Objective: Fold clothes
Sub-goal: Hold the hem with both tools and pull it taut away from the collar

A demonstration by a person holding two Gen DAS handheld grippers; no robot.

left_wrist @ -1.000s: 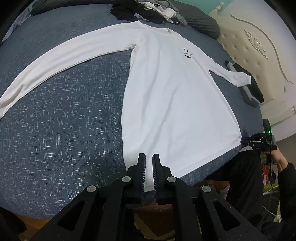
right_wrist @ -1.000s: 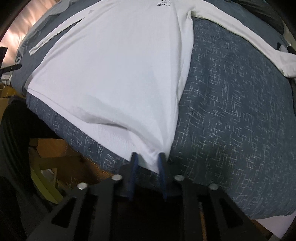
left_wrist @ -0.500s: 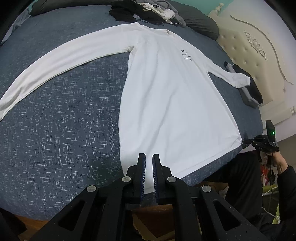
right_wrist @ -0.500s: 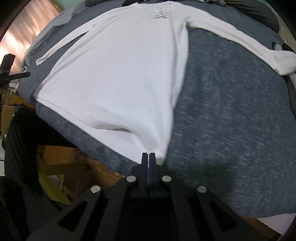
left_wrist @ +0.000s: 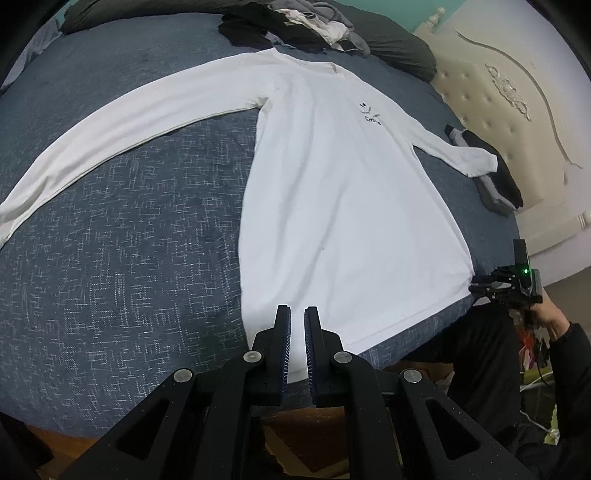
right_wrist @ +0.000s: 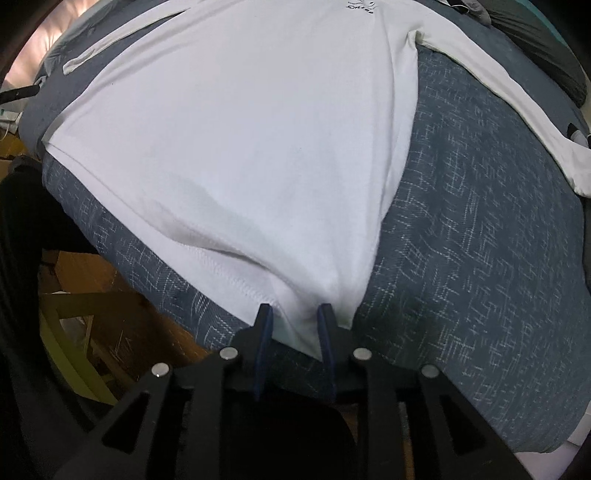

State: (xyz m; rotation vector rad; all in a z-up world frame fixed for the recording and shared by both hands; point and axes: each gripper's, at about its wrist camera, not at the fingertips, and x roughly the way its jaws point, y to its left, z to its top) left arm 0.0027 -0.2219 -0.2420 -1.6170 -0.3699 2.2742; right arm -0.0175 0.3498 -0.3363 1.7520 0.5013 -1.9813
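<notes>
A white long-sleeve shirt [left_wrist: 332, 203] lies spread flat, front up, on the blue-grey bed [left_wrist: 129, 240]. My left gripper [left_wrist: 297, 312] is over the hem's near left corner, its jaws together but for a thin slit, and no fabric lifts toward it. In the right wrist view the shirt [right_wrist: 240, 129] puckers toward my right gripper [right_wrist: 295, 310]. That gripper's jaws are opening, with the hem's right corner lying loose between them. The left wrist view shows the right gripper [left_wrist: 476, 286] at that corner on the bed's edge, held by a hand [left_wrist: 550, 321].
A pile of dark and light clothes [left_wrist: 303, 22] and a dark pillow [left_wrist: 399, 48] sit beyond the collar. A folded dark garment [left_wrist: 495, 184] lies by the right cuff, near the cream headboard [left_wrist: 498, 92]. Wooden floor [right_wrist: 110, 295] shows below the bed's edge.
The right gripper's jaws, shut tight on the hem corner half a second ago, now stand apart, and it has come closer to the cloth. The left gripper has not moved.
</notes>
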